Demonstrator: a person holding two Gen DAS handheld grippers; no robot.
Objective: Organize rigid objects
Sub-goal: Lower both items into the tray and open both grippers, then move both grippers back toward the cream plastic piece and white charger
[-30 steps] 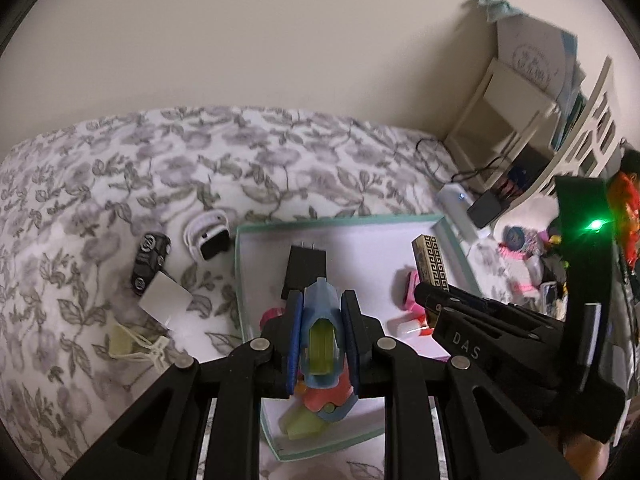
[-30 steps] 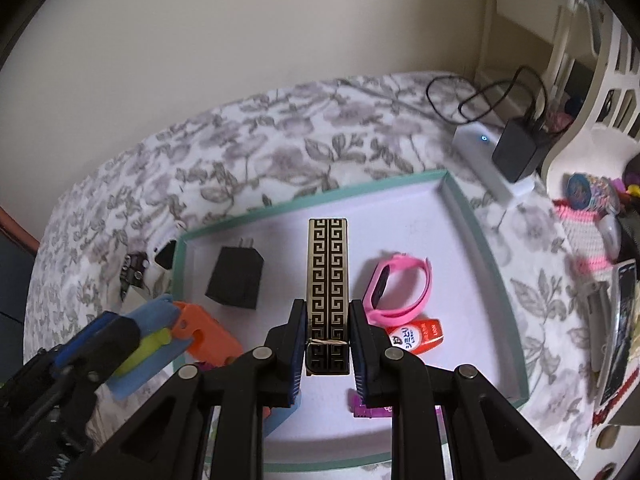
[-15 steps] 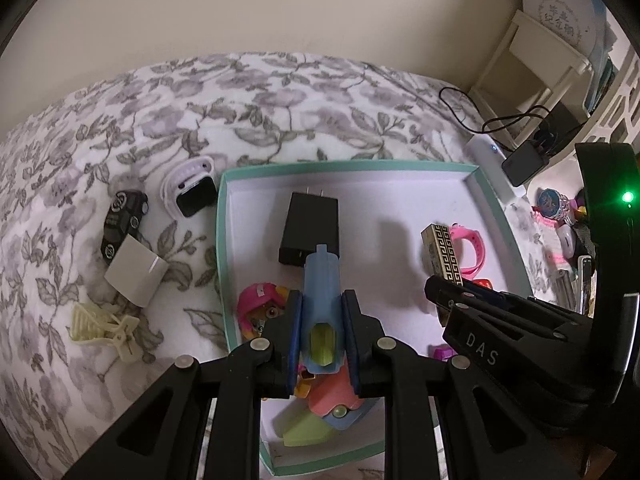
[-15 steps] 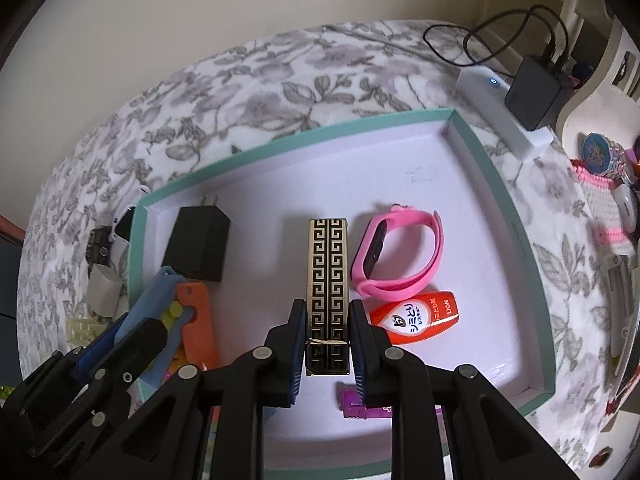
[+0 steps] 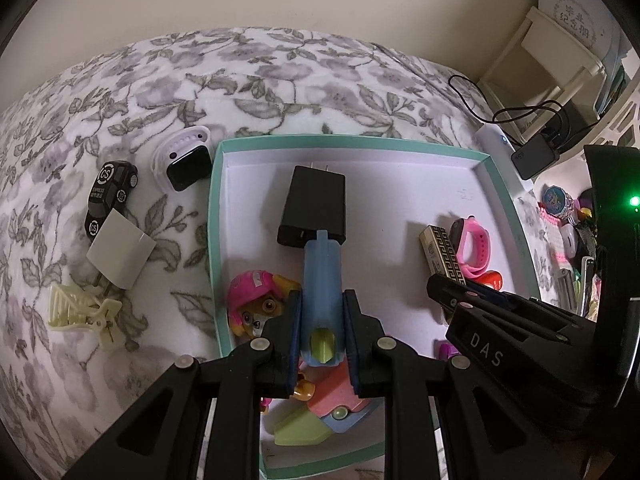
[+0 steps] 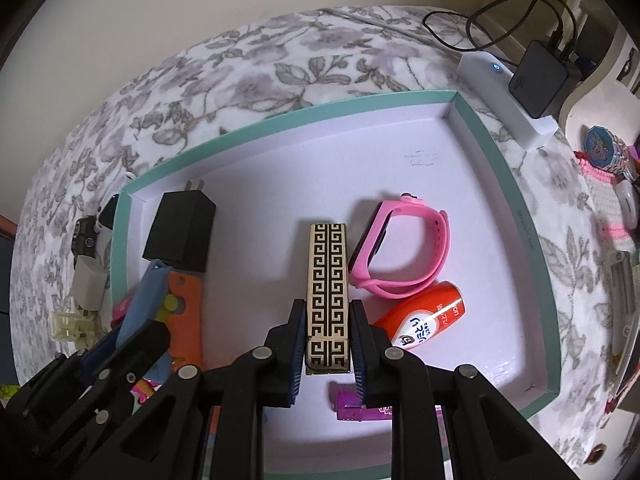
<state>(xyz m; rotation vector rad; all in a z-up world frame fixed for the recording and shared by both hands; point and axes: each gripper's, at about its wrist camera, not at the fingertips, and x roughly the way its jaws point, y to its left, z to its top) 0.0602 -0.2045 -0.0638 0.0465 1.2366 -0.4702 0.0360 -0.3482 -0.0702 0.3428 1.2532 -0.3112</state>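
A shallow teal-rimmed box (image 5: 213, 216) (image 6: 516, 184) lies on a floral bedspread. My left gripper (image 5: 322, 334) is shut on a blue toy (image 5: 322, 276) with a yellow-green inside, held low over the box's left part, its tip near a black charger (image 5: 314, 206) (image 6: 180, 232). My right gripper (image 6: 327, 334) is shut on a gold-and-black patterned bar (image 6: 327, 280), held low over the box floor beside a pink wristband (image 6: 404, 252) and a red tube (image 6: 424, 316). A pink puppy toy (image 5: 256, 300) lies in the box too.
Left of the box on the bedspread lie a black toy car (image 5: 110, 194), a white smartwatch (image 5: 184, 158), a white plug (image 5: 120, 254) and a cream hair clip (image 5: 82, 312). A white power strip with a black adapter (image 6: 536, 80) and a cluttered shelf stand at the right.
Both grippers have moved down and closer to the box floor with their objects held. The blue toy's tip has come near the black charger; the patterned bar has come down beside the pink wristband.
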